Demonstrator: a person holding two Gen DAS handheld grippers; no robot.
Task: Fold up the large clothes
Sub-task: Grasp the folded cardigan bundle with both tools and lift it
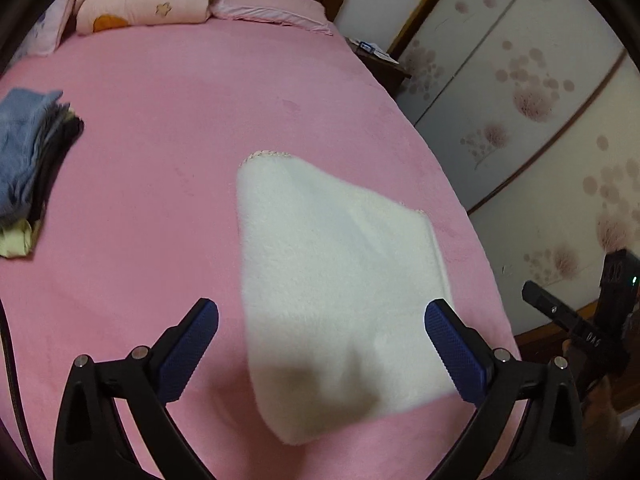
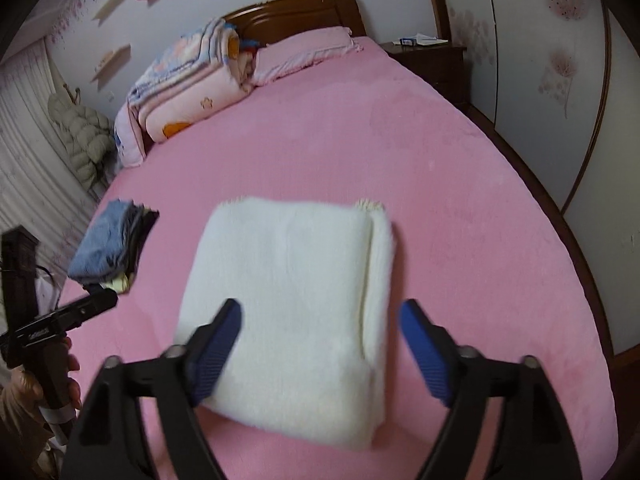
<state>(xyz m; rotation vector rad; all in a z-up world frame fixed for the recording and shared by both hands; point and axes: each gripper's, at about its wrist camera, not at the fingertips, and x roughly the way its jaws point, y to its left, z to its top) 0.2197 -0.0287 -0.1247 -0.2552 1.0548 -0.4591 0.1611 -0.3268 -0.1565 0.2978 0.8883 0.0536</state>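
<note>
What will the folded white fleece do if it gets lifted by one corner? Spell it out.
The folded white fleece will probably flop and unfold: its stacked layers lie loose along the right edge. It likely feels light for its bulk, being fluffy pile. Pushed across the pink bed cover, it would probably drag and bunch, since both surfaces look plush.

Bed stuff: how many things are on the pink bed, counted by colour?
White: 1, the folded white blanket
Mixed blue and dark: 1, the clothes pile
Patterned pink: 1, the folded quilt
Pink: 1, the pillow
Total: 4
</note>
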